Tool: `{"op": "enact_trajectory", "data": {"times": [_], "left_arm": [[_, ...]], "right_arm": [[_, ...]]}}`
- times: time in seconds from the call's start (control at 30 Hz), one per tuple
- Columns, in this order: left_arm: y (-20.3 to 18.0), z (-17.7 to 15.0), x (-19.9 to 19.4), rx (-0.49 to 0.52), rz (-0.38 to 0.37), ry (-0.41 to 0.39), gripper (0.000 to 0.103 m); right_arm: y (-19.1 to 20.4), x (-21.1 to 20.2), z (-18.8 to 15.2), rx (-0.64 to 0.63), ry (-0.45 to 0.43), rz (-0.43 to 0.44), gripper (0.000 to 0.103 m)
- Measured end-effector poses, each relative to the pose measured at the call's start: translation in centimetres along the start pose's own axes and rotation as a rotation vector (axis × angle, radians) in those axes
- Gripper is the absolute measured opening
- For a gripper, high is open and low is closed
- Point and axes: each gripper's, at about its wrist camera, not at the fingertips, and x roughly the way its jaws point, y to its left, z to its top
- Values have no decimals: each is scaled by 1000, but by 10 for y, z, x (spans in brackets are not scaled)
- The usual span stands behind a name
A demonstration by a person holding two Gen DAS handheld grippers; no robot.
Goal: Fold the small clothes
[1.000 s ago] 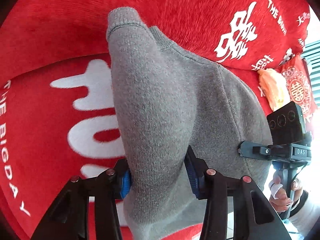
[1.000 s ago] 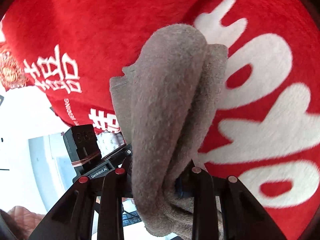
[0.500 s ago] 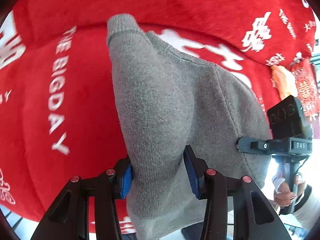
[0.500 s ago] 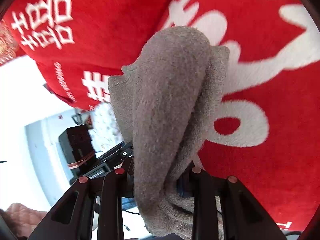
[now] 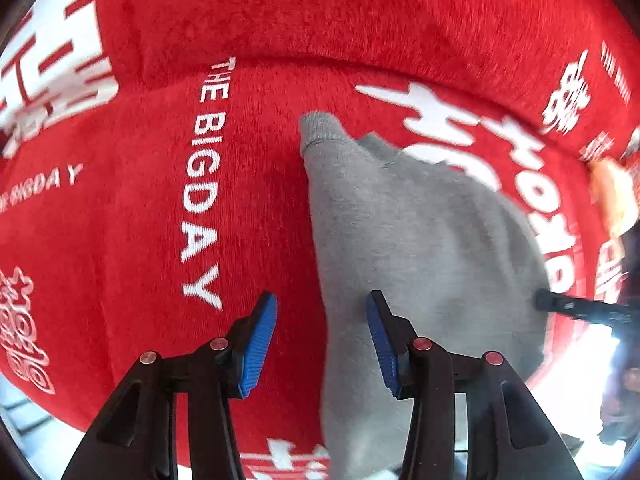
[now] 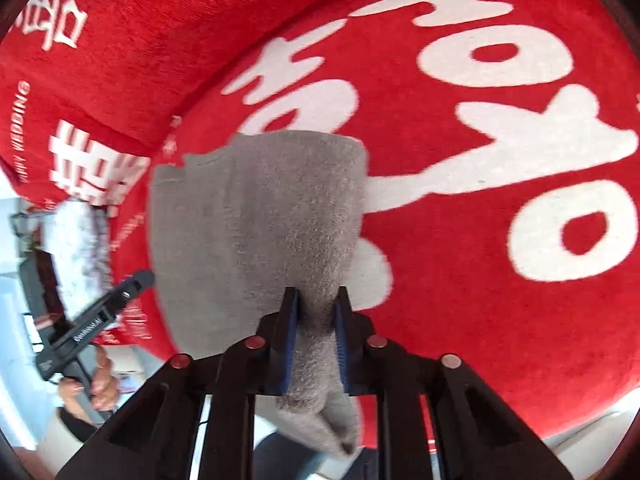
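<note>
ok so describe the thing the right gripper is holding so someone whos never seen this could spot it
Start from the red plush blanket with big white lettering that fills the view. On it lies a small grey knit garment, one bunched edge pinched in the right gripper. It is the only plain grey, unprinted fabric there.

The garment [image 5: 420,248] is showing plain heather grey in the left view and a browner grey [image 6: 280,216] in the right view. The blanket [image 5: 140,240] under it is showing bright red with white Chinese characters, white swirl motifs and white lettering reading "THE BIGDAY". The left gripper [image 5: 322,340] and right gripper [image 6: 316,344] are showing black frames, blue ribbed pads [image 5: 260,344] and reddish rivets.
</note>
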Motion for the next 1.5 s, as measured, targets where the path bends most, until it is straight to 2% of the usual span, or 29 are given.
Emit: {"op": "enact_trajectory", "data": {"times": [0.07, 0.17, 0.2, 0.23, 0.3, 0.47, 0.6, 0.77, 0.9, 0.97, 1.0, 1.03, 1.17, 1.2, 1.27, 1.5], "left_arm": [[-3, 1, 16, 18, 34, 12, 48], [-3, 2, 22, 30, 57, 5, 54], [-2, 2, 21, 30, 69, 3, 61], [0, 2, 20, 27, 84, 2, 63], [5, 0, 15, 9, 81, 8, 65], [8, -7, 10, -5, 95, 28, 65], [6, -10, 8, -23, 112, 45, 65], [5, -15, 4, -34, 121, 60, 65], [6, -19, 1, -43, 125, 73, 65], [6, -24, -1, -44, 132, 83, 65], [7, -25, -1, -42, 138, 89, 65], [7, -27, -1, -41, 143, 93, 65], [5, -34, -1, -35, 159, 110, 65], [6, -34, 0, -37, 163, 114, 72], [6, -34, 0, -41, 179, 118, 77], [4, -38, -1, -31, 166, 149, 77]], "right_arm": [[1, 11, 2, -27, 2, -60, 11], [-3, 25, 4, -2, -5, -83, 13], [-2, 25, 4, -11, -11, -97, 19], [-1, 24, 2, -23, -15, -119, 31], [0, 20, -1, -48, -22, -166, 37], [-6, 9, -13, -12, 1, -140, 38], [-2, 6, -19, 2, 9, -164, 40], [4, -3, -24, 28, 15, -209, 40], [24, -26, -35, -20, -49, -199, 39], [37, -25, -42, -63, -33, -172, 30], [42, -21, -45, -84, -13, -166, 17], [47, -15, -46, -100, 7, -168, 13], [45, 12, -47, -114, 65, -237, 13], [40, 16, -46, -92, 77, -239, 13], [32, 19, -42, -41, 87, -218, 13], [32, 12, -43, -32, 104, -221, 13]]}}
